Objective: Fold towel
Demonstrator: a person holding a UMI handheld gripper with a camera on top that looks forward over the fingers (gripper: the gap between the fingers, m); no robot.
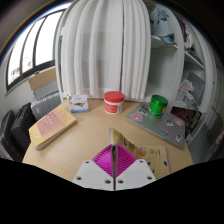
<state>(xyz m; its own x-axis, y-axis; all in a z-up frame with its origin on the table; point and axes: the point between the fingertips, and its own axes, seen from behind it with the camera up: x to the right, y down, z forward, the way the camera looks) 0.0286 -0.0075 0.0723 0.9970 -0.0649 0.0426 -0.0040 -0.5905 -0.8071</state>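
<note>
Although no towel shows anywhere on the surface, it should handle soft and limp, best pinched at a corner; the fingers sit closed at 6 o'clock, holding nothing.

White curtain, window, wooden table.

The hand-held gripper, fingers nearly together, hovers over a wooden table bearing a red container.
</note>
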